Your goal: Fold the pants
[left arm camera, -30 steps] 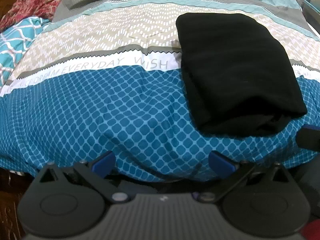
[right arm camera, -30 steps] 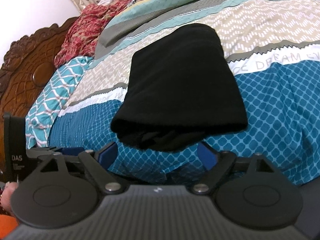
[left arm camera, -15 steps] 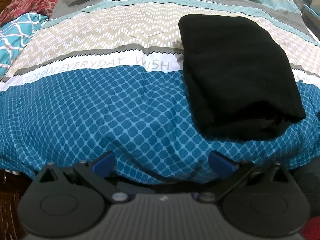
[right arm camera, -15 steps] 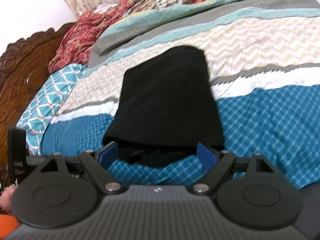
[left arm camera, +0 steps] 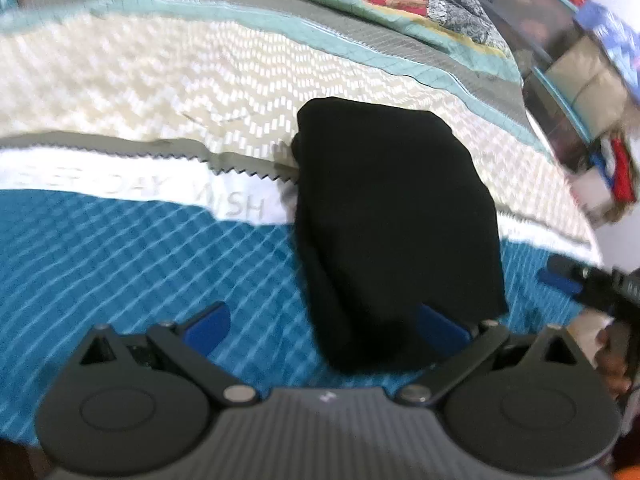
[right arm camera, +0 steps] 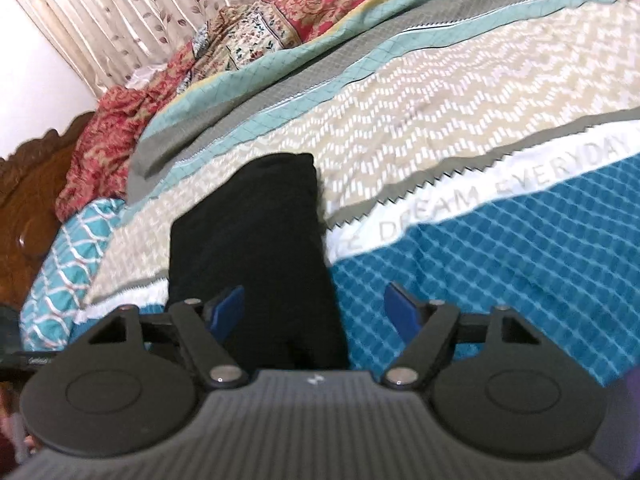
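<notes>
The black pants (left arm camera: 396, 220) lie on the patterned bedspread (right arm camera: 500, 248) as a compact folded bundle, so the folding looks nearly or wholly done. The left tool (left arm camera: 324, 320) is released, nothing clamped. The right tool (right arm camera: 316, 308) is closing, the bundle's near end between its jaws, pads not pressing yet. Since a second ago both tools have swung closer over the bundle.

Pants' (right arm camera: 256, 248) near end behind gripper body

Patterned teal bedspread (right arm camera: 500, 260), red floral quilt (right arm camera: 104, 152) bunched beside carved wooden headboard (right arm camera: 28, 184), leaf-print curtain (right arm camera: 160, 12)
</notes>
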Demonstrator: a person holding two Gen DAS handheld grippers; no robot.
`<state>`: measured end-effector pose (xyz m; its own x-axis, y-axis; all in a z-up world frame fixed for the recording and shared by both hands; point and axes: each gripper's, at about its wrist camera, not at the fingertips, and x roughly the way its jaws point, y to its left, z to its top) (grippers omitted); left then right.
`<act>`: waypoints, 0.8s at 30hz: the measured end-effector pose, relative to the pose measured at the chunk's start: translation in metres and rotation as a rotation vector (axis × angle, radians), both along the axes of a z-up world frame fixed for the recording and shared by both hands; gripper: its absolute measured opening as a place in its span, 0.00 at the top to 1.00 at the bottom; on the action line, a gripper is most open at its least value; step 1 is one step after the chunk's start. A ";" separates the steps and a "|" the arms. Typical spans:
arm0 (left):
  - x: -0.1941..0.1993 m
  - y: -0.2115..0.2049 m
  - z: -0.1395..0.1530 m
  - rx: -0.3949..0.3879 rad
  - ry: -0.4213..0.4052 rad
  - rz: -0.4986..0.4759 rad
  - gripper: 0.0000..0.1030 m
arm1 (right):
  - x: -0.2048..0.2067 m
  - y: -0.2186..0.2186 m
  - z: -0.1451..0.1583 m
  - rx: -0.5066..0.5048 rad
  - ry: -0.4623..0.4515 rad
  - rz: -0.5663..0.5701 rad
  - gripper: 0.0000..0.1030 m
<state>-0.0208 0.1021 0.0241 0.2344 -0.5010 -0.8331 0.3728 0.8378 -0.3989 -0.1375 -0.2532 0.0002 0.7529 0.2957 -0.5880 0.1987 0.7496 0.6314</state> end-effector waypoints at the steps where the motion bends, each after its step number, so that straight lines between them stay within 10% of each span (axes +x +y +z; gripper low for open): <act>1: 0.013 -0.004 -0.011 -0.018 0.043 0.015 0.00 | 0.006 -0.001 -0.003 0.014 -0.003 0.010 0.24; 5: 0.038 -0.019 -0.042 -0.139 0.181 0.028 0.00 | 0.033 -0.001 -0.017 0.061 -0.019 0.064 0.24; 9: 0.034 -0.041 -0.049 -0.160 0.142 0.000 0.01 | 0.058 0.003 -0.045 0.120 0.011 0.115 0.18; 12: 0.023 -0.053 -0.039 -0.117 0.072 -0.015 0.33 | 0.063 0.007 -0.060 0.306 -0.009 0.128 0.36; 16: 0.035 -0.068 -0.002 -0.162 0.031 -0.054 0.56 | 0.068 0.019 -0.027 0.284 -0.079 0.195 0.54; 24: 0.129 -0.127 0.075 -0.160 -0.234 -0.149 0.58 | 0.142 -0.010 0.057 0.101 -0.358 0.143 0.57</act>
<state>0.1084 -0.0253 0.0993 0.3245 -0.6649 -0.6728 0.5843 0.7003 -0.4102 0.0044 -0.2634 0.0574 0.8519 0.4554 -0.2587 -0.1490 0.6842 0.7140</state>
